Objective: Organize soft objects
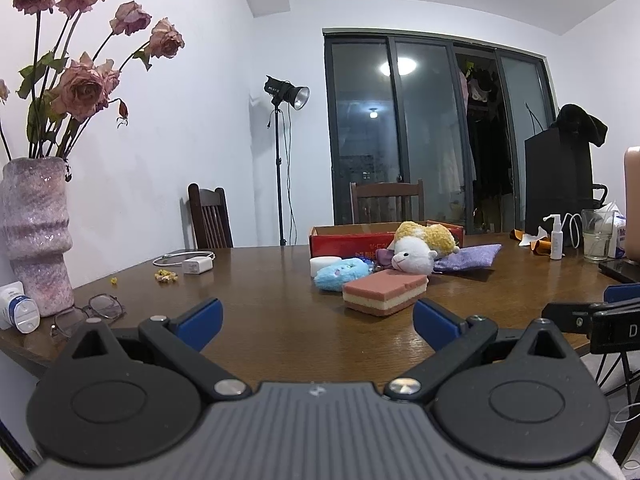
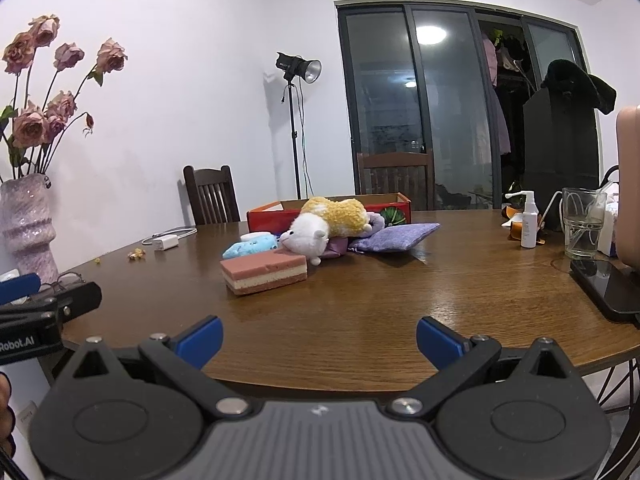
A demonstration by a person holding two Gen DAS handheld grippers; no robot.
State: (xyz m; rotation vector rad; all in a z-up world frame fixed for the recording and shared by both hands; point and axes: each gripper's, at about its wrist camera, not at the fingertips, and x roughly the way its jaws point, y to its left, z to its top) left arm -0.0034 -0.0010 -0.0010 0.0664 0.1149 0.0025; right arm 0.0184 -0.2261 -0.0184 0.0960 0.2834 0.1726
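Observation:
Soft things lie piled mid-table: a pink and cream layered sponge (image 1: 385, 292) (image 2: 264, 272) nearest me, a blue plush (image 1: 342, 274) (image 2: 251, 248), a white and yellow plush sheep (image 1: 420, 246) (image 2: 324, 226), a purple pouch (image 1: 468, 258) (image 2: 396, 237) and a white round puff (image 1: 325, 265). Behind them stands an open red cardboard box (image 1: 352, 238) (image 2: 276, 213). My left gripper (image 1: 318, 326) is open above the near table edge, short of the sponge, nothing in it. My right gripper (image 2: 320, 342) is open too, empty, at the near edge.
A pink vase of dried roses (image 1: 36, 232) (image 2: 26, 228), glasses (image 1: 90, 314) and a white charger (image 1: 196, 266) lie left. A spray bottle (image 2: 528, 220), drinking glass (image 2: 582, 224) and phone (image 2: 608, 290) sit right. Wooden chairs (image 1: 210, 216) stand behind the table (image 2: 400, 300).

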